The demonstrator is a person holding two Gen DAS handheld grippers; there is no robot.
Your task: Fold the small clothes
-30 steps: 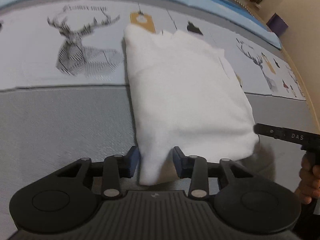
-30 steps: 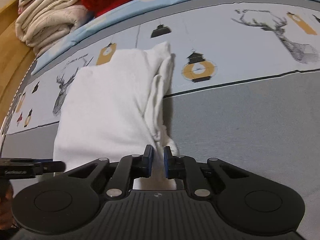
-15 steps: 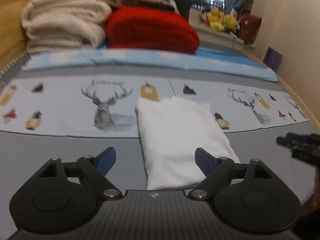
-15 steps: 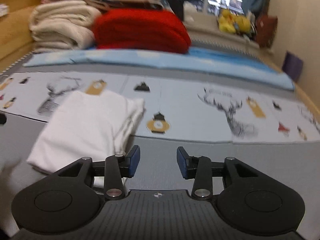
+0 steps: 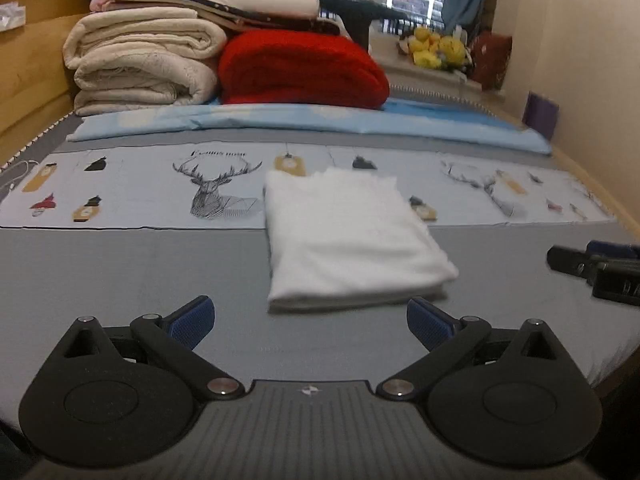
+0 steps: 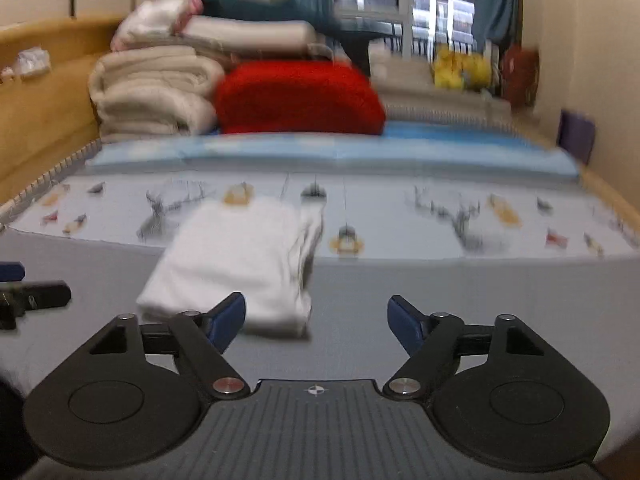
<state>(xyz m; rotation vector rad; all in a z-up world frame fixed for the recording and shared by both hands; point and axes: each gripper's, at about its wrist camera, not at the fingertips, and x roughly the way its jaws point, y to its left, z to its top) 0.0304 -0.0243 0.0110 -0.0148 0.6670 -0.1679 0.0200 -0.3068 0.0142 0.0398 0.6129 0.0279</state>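
Observation:
A small white garment lies folded in a neat rectangle on the grey bed sheet, across the edge of the printed band. It also shows in the right wrist view, left of centre and blurred. My left gripper is open wide and empty, just in front of the garment's near edge. My right gripper is open wide and empty, to the garment's near right. The right gripper's fingers show at the right edge of the left wrist view, and the left gripper's fingers at the left edge of the right wrist view.
At the back of the bed stand cream folded blankets, a red blanket and a blue sheet. A wooden headboard runs along the left. A wall and a purple object are on the right.
Both grippers let go of the white garment, opened wide and drew back toward me. The folded garment now lies flat on the bed.

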